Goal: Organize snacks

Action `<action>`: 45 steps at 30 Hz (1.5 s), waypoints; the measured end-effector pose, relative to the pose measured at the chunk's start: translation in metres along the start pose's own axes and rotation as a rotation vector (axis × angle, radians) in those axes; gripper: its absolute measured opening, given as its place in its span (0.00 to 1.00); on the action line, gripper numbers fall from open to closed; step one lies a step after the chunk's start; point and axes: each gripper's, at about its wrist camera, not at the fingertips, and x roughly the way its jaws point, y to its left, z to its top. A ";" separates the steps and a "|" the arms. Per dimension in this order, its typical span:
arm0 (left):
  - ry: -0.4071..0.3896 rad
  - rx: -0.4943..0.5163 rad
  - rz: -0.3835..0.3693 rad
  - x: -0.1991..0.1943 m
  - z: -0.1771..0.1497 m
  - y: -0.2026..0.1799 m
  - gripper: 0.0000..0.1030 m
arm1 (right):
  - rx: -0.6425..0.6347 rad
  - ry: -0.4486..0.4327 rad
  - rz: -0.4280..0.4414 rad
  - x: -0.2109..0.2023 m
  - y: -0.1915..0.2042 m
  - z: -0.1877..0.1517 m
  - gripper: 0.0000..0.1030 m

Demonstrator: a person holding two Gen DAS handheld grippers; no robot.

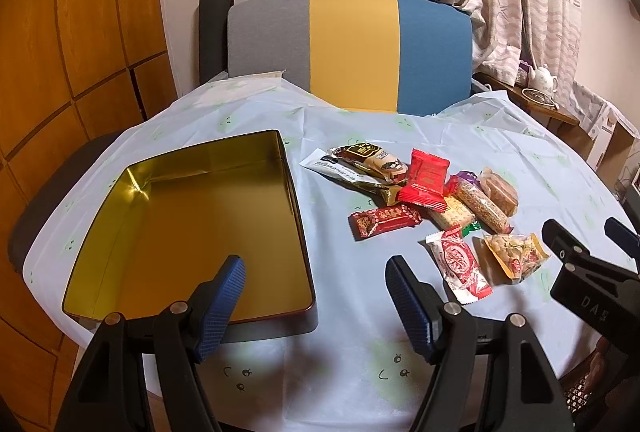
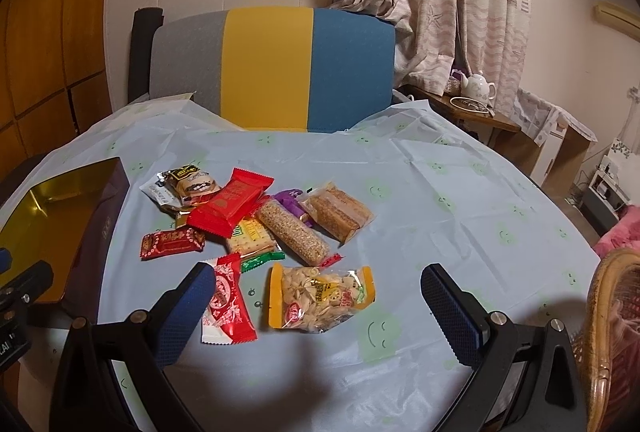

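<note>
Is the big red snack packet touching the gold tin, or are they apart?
Apart. The left wrist view shows bare tablecloth between the gold tin and the big red snack packet.

Left gripper [image 1: 316, 296] jaws spread wide, empty, right gripper [image 2: 318, 306] jaws likewise apart, both hovering

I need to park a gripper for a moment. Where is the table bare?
Bare cloth lies right of the snack pile, toward the wicker chair, and along the near edge. The tin is empty. Crowded between tin and seed packet.

pale blue-clothed table [image 2: 440, 192] with gold tin [image 1: 192, 228], scattered snack packets [image 2: 256, 228]
</note>
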 end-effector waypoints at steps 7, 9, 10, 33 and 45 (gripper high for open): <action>0.003 0.008 -0.003 0.001 0.000 -0.001 0.72 | 0.009 -0.020 -0.023 -0.001 -0.011 0.008 1.00; 0.007 0.011 -0.008 0.001 0.000 -0.002 0.72 | 0.007 -0.027 -0.029 -0.001 -0.015 0.011 1.00; 0.008 0.012 -0.009 0.002 -0.001 -0.003 0.72 | 0.009 -0.028 -0.029 0.000 -0.017 0.013 1.00; 0.272 0.198 -0.410 0.062 0.026 -0.080 0.63 | 0.345 0.273 0.163 0.123 -0.186 0.069 1.00; 0.434 0.145 -0.341 0.126 0.033 -0.122 0.48 | 0.240 0.269 0.162 0.121 -0.165 0.074 1.00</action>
